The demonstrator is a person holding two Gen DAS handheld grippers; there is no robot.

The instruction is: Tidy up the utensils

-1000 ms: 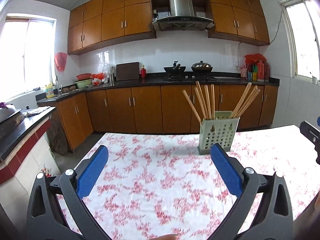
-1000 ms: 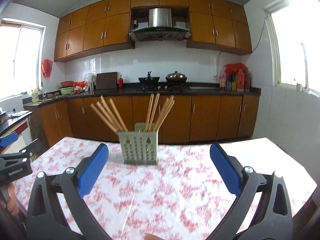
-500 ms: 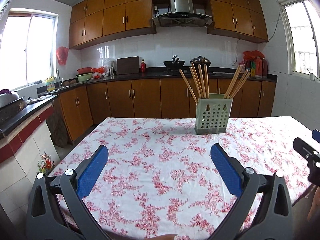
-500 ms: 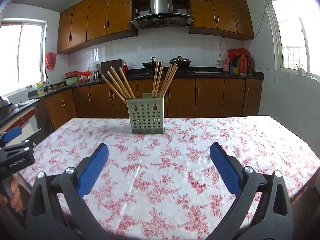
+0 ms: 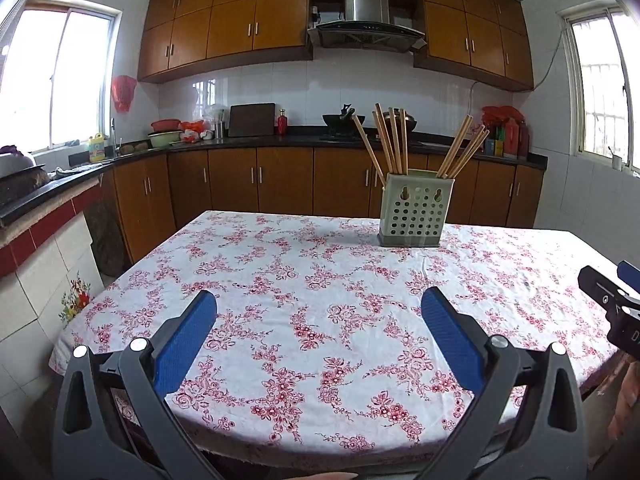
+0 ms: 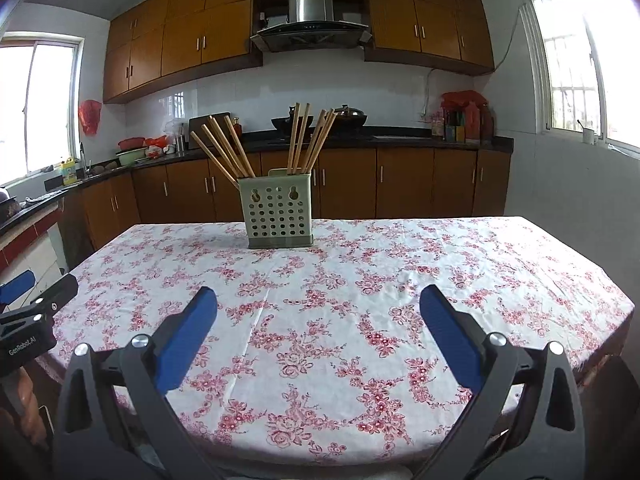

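Both grippers hang at the near edge of the table (image 5: 280,264), whose floral cloth lies bare between them and the perforated plastic utensil holder (image 5: 416,210) at upper centre. Wooden chopsticks (image 5: 390,140) fan out of it. The left gripper (image 5: 320,334) and right gripper (image 6: 318,330) have fingers spread wide, holding nothing. Each view catches the other gripper at its side edge.

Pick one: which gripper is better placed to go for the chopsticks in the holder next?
Right, marginally. The chopstick holder sits nearer centre ahead of the right gripper; from the left gripper it lies off to the right. Both are open, empty and well short of it.
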